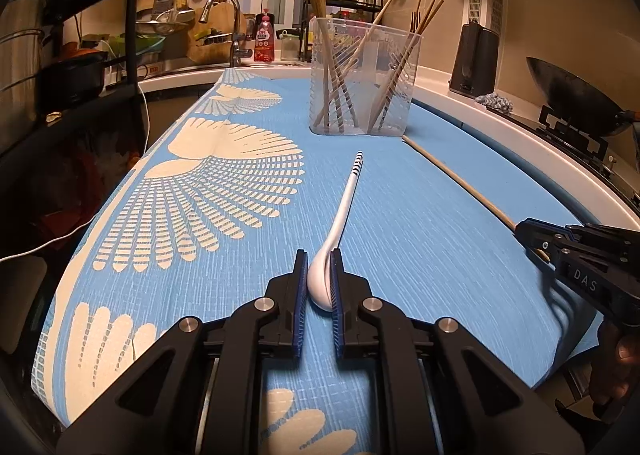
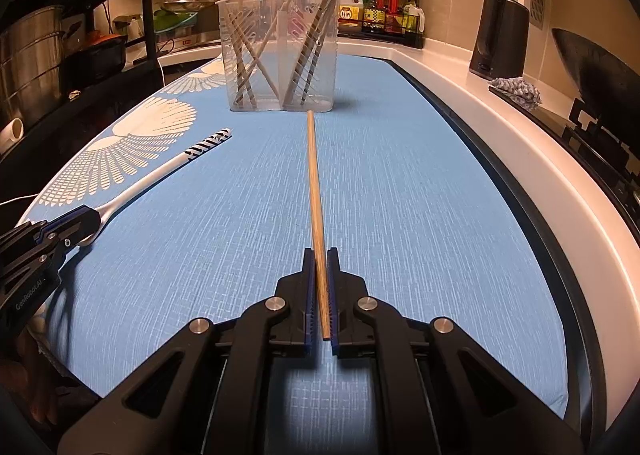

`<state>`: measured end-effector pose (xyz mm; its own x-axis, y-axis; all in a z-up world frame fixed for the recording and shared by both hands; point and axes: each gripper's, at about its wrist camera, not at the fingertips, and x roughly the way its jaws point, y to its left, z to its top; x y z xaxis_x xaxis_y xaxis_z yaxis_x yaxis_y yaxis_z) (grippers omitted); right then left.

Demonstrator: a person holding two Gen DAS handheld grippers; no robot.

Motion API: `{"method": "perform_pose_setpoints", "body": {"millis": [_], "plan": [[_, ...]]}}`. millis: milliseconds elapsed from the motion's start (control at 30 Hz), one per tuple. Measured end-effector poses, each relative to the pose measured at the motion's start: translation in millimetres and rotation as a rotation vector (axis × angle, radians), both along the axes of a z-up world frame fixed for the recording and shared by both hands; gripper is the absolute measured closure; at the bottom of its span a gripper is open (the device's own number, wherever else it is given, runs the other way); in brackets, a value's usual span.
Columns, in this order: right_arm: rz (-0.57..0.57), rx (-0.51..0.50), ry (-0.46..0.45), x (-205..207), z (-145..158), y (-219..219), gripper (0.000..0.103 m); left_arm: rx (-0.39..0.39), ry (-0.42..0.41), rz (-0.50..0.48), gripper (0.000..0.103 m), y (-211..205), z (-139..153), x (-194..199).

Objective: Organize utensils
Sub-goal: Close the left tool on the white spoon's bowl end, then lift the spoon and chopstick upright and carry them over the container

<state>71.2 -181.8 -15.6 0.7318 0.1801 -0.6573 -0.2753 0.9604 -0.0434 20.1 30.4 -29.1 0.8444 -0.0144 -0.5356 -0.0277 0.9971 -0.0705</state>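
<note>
On the blue kitchen cloth (image 2: pixel 400 183), left jaws clamp a spoon (image 1: pixel 340 223), right jaws a chopstick (image 2: pixel 316 191).

A blue cloth with cream fan prints (image 1: pixel 400 207) covers the surface, carrying a clear plastic holder of chopsticks (image 1: pixel 362 79) at upper centre, a white spoon (image 1: pixel 340 223) lying mid-frame with its striped handle pointing away, and a single wooden chopstick (image 2: pixel 315 191) lying lengthwise toward the holder.
</note>
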Motion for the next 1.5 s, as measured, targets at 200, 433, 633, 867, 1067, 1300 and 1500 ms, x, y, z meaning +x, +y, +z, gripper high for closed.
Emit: {"method": "perform_pose_setpoints", "body": {"millis": [200, 433, 633, 867, 1067, 1300, 1500], "plan": [[-0.001, 0.001, -0.001, 0, 0, 0, 0.097, 0.010, -0.009, -0.006, 0.092, -1, 0, -2], [0.012, 0.034, -0.059, -8, 22, -5, 0.097, 0.046, -0.049, 0.001, 0.092, 1, 15, -5], [0.027, 0.054, -0.165, -14, 63, -10, 0.098, 0.102, -0.140, -0.004, 0.092, 2, 50, -10], [0.034, 0.073, -0.271, -12, 110, -15, 0.098, 0.118, -0.235, -0.001, 0.092, 8, 89, -8], [0.037, 0.083, -0.323, 0, 140, -14, 0.098, 0.127, -0.295, 0.006, 0.092, 12, 115, 1], [0.040, 0.114, -0.310, 16, 155, -9, 0.098, 0.156, -0.336, -0.013, 0.092, 8, 137, 10], [0.058, 0.120, -0.323, 25, 174, -2, 0.098, 0.164, -0.311, -0.013, 0.092, 6, 153, 22]]}}
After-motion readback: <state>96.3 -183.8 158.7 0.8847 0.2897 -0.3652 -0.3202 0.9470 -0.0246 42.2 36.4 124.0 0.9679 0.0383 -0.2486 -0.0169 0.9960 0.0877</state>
